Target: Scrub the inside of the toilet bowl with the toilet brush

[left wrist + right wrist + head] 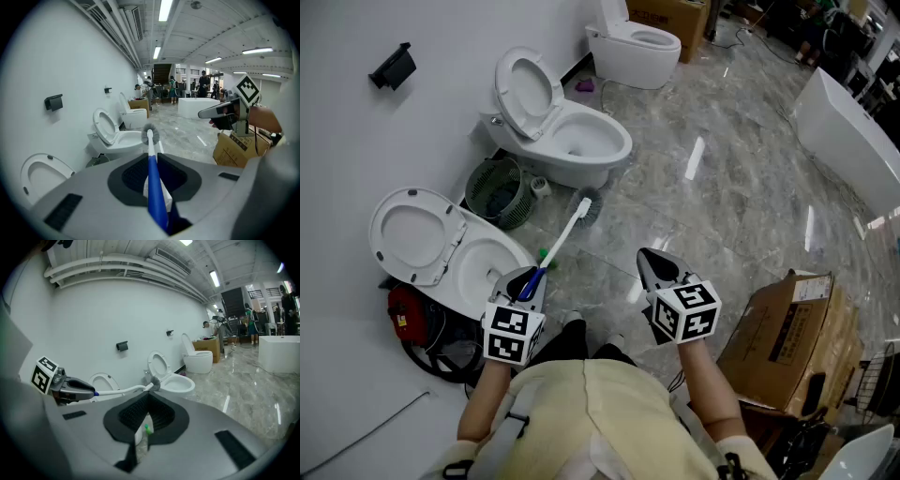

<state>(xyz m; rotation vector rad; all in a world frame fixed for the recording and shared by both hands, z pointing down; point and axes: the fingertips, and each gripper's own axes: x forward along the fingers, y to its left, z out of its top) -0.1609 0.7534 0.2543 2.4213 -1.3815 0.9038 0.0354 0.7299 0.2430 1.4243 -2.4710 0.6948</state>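
The left gripper (151, 157) has its fingers pinching the blue handle of the toilet brush (568, 232), which runs out from between them and up to a white shaft and a grey bristle head. That head is in the air over the marble floor (722, 187), outside any bowl, in front of the base of the middle toilet (581, 141) and near a wire basket (497, 192) that stands by the wall. The nearest toilet (483, 262), lid and seat raised, lies just beside the left gripper on its wall side. The right gripper (147, 397) has its fingers pressed together with nothing between them, and is held well apart from the brush, over open floor. Beyond it, on the person's right, sits a cardboard box (787, 328), and a third toilet (637, 42) stands farther along the wall.
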